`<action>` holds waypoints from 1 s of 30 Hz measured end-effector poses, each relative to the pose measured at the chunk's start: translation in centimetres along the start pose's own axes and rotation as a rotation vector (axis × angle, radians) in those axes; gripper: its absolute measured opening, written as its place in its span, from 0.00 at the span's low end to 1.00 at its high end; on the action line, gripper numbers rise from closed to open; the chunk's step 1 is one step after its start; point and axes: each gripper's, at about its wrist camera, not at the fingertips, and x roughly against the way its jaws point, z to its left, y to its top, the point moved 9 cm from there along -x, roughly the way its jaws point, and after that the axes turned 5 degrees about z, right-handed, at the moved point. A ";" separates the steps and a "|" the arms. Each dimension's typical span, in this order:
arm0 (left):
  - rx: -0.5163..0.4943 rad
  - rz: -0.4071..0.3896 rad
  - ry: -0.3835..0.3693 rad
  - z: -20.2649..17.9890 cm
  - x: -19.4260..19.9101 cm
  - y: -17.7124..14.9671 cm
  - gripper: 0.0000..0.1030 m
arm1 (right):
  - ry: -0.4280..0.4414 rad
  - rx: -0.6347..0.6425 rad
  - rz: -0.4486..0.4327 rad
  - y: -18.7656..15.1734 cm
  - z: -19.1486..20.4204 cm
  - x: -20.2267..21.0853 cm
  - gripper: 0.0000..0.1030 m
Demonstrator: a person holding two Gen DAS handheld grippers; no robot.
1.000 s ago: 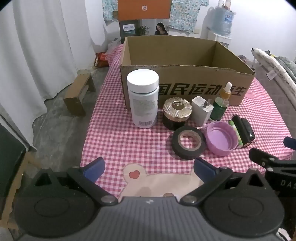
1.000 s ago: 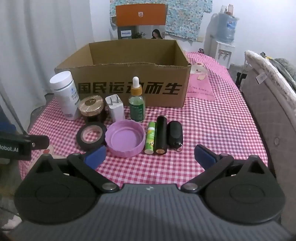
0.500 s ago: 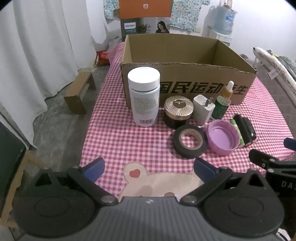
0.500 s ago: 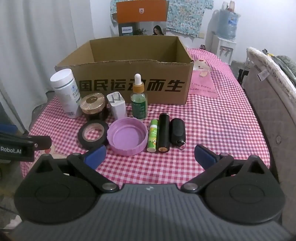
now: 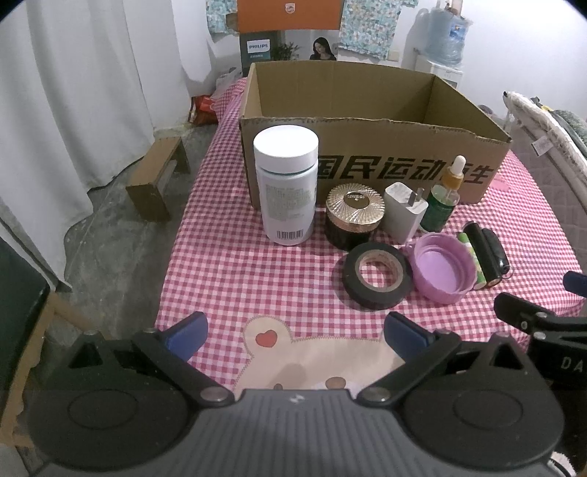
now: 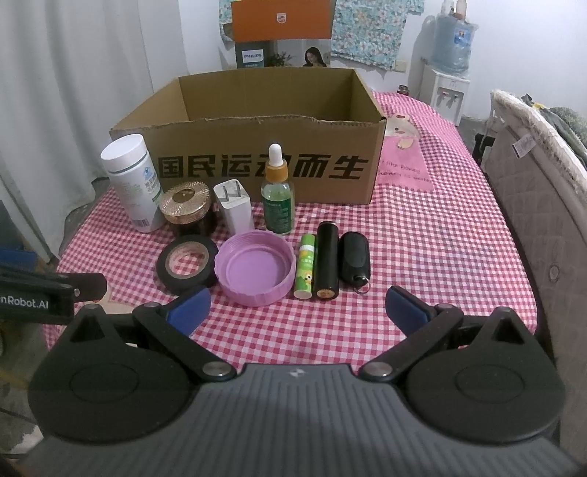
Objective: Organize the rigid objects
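An open cardboard box (image 6: 256, 161) (image 5: 367, 146) stands on the checked tablecloth (image 6: 422, 227). In front of it stand a white bottle (image 5: 287, 183) (image 6: 132, 181), a gold-lidded jar (image 5: 354, 214) (image 6: 186, 207), a white charger (image 6: 233, 211) and a green dropper bottle (image 6: 277, 194). Nearer lie a black tape roll (image 5: 378, 275) (image 6: 187, 264), a purple lid (image 6: 255, 271) (image 5: 442, 271), a green tube (image 6: 306, 266), a black cylinder (image 6: 327, 260) and a black key fob (image 6: 354, 260). My left gripper (image 5: 293, 335) and right gripper (image 6: 297, 310) both hover open and empty short of the row.
A bed edge (image 6: 532, 154) runs along the table's right side. White curtains (image 5: 73, 91) hang at the left, with a small wooden stool (image 5: 157, 179) on the floor. A water dispenser (image 6: 449, 73) and an orange box (image 6: 280, 18) stand behind the table.
Both grippers have drifted slightly forward and upward towards the row of objects. Nothing on the table has moved.
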 end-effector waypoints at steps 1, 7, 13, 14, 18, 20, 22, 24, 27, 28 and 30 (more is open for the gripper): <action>0.001 0.001 0.000 0.0 0.0 0.0 1.00 | 0.000 0.001 0.002 0.0 0.1 0.0 0.99; 0.007 0.005 0.003 0.2 -0.1 0.0 1.00 | 0.005 0.008 0.005 0.0 0.3 -0.1 0.99; 0.007 0.007 0.005 0.3 -0.1 0.0 1.00 | 0.006 0.009 0.005 0.0 0.3 -0.1 0.99; 0.007 0.008 0.005 0.3 -0.1 0.0 1.00 | 0.006 0.009 0.005 0.0 0.3 -0.1 0.99; 0.007 0.009 0.006 0.4 -0.1 -0.1 1.00 | 0.008 0.010 0.008 0.0 0.4 -0.2 0.99; 0.008 0.010 0.006 0.4 -0.1 -0.1 1.00 | 0.007 0.011 0.007 0.0 0.4 -0.2 0.99; 0.009 0.011 0.007 0.5 -0.1 -0.1 1.00 | 0.006 0.012 0.008 0.0 0.4 -0.2 0.99; 0.009 0.012 0.007 0.5 -0.2 -0.1 1.00 | 0.007 0.012 0.007 0.0 0.4 -0.2 0.99; 0.008 0.014 0.008 0.5 -0.2 -0.1 1.00 | 0.008 0.013 0.009 0.1 0.4 -0.4 0.99; 0.008 0.015 0.009 0.6 -0.2 -0.1 1.00 | 0.009 0.013 0.009 0.1 0.3 -0.5 0.99; 0.007 0.018 0.011 0.5 -0.4 0.0 1.00 | 0.010 0.014 0.011 0.2 0.3 -0.6 0.99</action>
